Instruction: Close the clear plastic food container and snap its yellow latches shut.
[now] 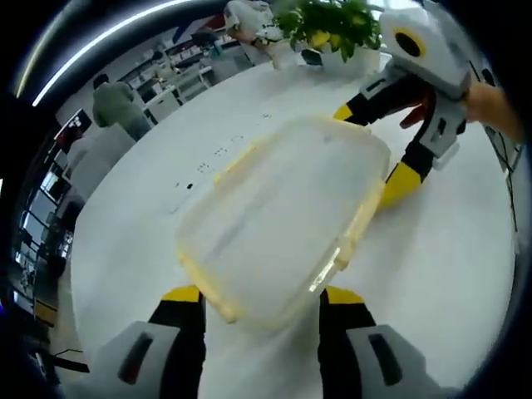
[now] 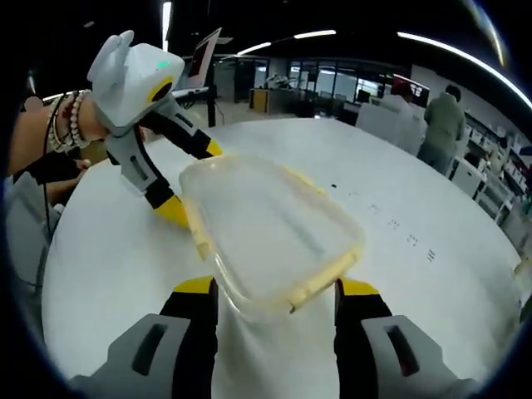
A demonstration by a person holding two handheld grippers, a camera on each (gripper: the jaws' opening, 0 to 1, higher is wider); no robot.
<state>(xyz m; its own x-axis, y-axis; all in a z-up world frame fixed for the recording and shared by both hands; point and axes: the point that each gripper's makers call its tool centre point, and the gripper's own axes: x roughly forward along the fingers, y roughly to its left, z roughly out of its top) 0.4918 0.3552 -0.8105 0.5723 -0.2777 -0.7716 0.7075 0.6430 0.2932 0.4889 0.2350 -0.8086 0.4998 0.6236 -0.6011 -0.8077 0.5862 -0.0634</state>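
The left hand-held gripper [image 1: 262,299] stands wide open, jaws straddling the near end of one clear plastic food container [image 1: 287,220] on the white round counter [image 1: 449,274]. The right hand-held gripper [image 2: 276,293], also wide open, brackets the opposite end at 2 o'clock. Lid seated; yellow latches [image 1: 362,218] line its edges.

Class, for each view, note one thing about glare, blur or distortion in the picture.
Left gripper view: ceiling strip lights bend into arcs; a bright glint sits on the container edge. Right gripper view: the round table bulges fisheye-style; the background person is soft.
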